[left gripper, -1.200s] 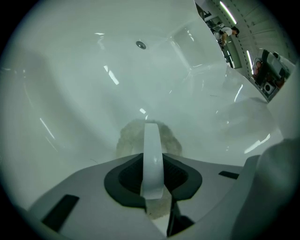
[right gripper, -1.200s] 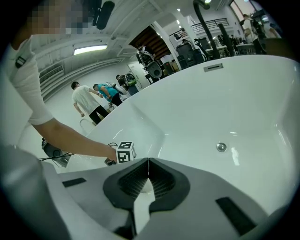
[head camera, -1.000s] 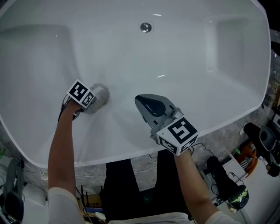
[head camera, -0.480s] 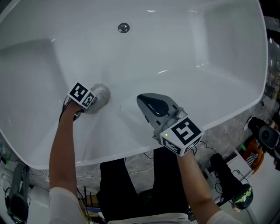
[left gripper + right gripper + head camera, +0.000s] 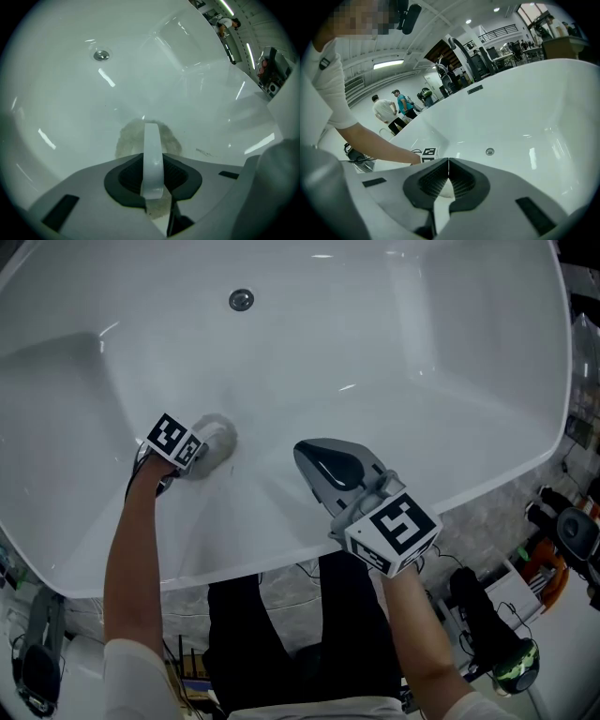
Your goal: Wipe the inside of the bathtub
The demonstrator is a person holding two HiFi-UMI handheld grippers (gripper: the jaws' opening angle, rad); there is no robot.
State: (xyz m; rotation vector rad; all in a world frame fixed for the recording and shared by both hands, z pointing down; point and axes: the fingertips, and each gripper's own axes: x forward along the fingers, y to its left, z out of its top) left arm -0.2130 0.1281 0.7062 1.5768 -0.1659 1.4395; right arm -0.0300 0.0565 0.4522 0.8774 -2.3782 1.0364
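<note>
Bathtub [image 5: 403, 362]: white, high-gloss, smooth moulded shell with rounded corners and sloping walls. It fills most of the head view; light streaks reflect off the curves. A round metal drain fitting [image 5: 241, 299] sits upper left of centre on the tub's inside.

Left gripper [image 5: 214, 444]: left of centre in the head view, low inside the tub, grey plastic body. Its marker cube [image 5: 173, 442] carries a black-and-white square pattern. In the left gripper view the jaws are clenched on a cloth [image 5: 127, 140]. The cloth is pale grey-beige and fuzzy, with a ragged rounded outline. It is pressed flat against the tub's inner surface, spreading out past the jaw tips, and a scrap of it shows low in the gap behind the dark ribbed pads.

Right gripper [image 5: 312, 458]: centre of the head view, above the tub's near wall and apart from the surface. It has a matte grey shell with a dark oval recess. The right gripper view shows the jaws pressed together along a thin seam with nothing between them. Its marker cube [image 5: 392, 531] has a bold black pattern on white.

Lower right: grey mottled stone-like floor [image 5: 487, 521], dark gear and cables.
</note>
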